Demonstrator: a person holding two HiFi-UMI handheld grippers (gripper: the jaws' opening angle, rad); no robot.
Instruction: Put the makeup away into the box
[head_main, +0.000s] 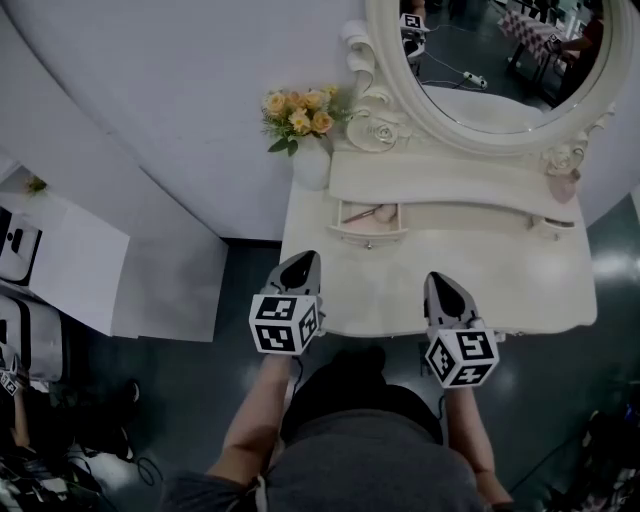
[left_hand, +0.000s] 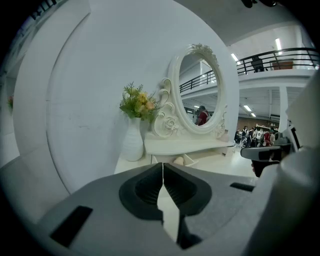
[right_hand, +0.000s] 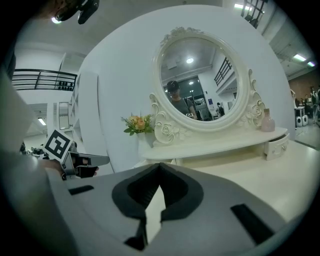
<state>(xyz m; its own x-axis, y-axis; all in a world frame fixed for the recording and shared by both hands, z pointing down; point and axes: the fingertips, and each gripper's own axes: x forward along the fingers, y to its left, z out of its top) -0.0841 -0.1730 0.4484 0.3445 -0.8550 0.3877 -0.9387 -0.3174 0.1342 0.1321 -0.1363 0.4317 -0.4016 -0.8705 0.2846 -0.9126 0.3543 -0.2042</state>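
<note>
A small drawer box (head_main: 368, 232) stands open at the left of the white dressing table (head_main: 500, 290), under the shelf. Pinkish things and a thin dark stick lie in it; I cannot tell what they are. A pink bottle (head_main: 563, 186) stands on the shelf's right end, also in the right gripper view (right_hand: 268, 121). My left gripper (head_main: 300, 262) hovers over the table's front left edge, shut and empty, its tips (left_hand: 162, 165) meeting. My right gripper (head_main: 440, 285) is shut and empty over the front edge further right, tips (right_hand: 159, 165) together. Neither touches anything.
A white vase of yellow and orange flowers (head_main: 300, 125) stands at the table's back left corner. The oval mirror (head_main: 500, 60) in its carved frame rises behind the shelf. A second small drawer (right_hand: 277, 145) sits at the right. A white cabinet (head_main: 60, 260) stands to the left.
</note>
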